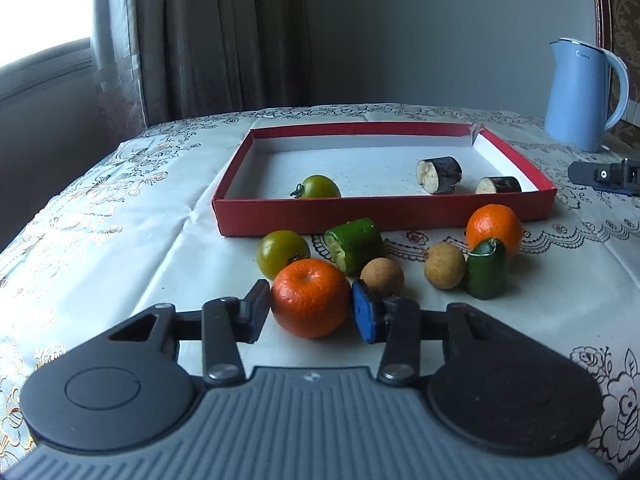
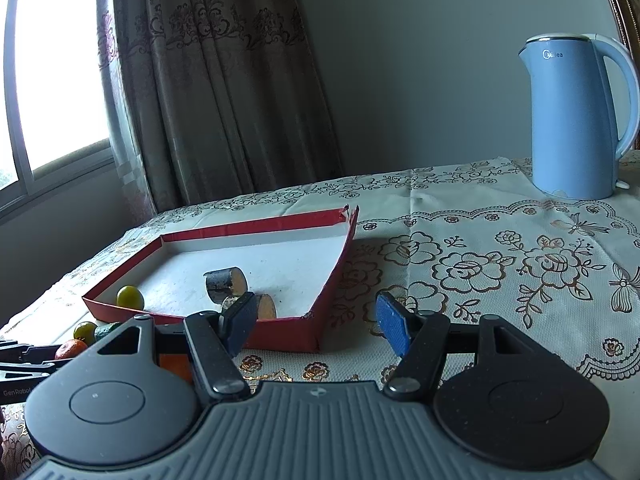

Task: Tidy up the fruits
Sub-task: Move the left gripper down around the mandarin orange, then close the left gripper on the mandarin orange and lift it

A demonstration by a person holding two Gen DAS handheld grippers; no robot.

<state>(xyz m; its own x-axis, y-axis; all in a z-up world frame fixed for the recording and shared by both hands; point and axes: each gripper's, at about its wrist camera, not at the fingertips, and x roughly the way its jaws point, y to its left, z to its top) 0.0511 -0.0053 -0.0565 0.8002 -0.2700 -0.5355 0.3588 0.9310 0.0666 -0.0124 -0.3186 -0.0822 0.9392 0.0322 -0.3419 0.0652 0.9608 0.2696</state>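
My left gripper (image 1: 311, 312) is shut on the near tangerine (image 1: 310, 296), with a pad against each side of it as it rests on the tablecloth. Behind it lie a green tomato (image 1: 282, 252), a cucumber piece (image 1: 354, 244), two small brown fruits (image 1: 382, 276), a second tangerine (image 1: 494, 228) and an upright cucumber piece (image 1: 486, 274). The red box (image 1: 384, 210) holds a green tomato (image 1: 320, 187) and two eggplant pieces (image 1: 439, 174). My right gripper (image 2: 316, 320) stands open with nothing in it, by the box's near right corner (image 2: 320, 336).
A blue kettle (image 2: 572, 120) stands at the back right of the table. A curtain (image 2: 224, 100) and a window (image 2: 56, 80) are behind the table's far left edge. Patterned tablecloth (image 2: 500, 264) lies bare to the right of the box.
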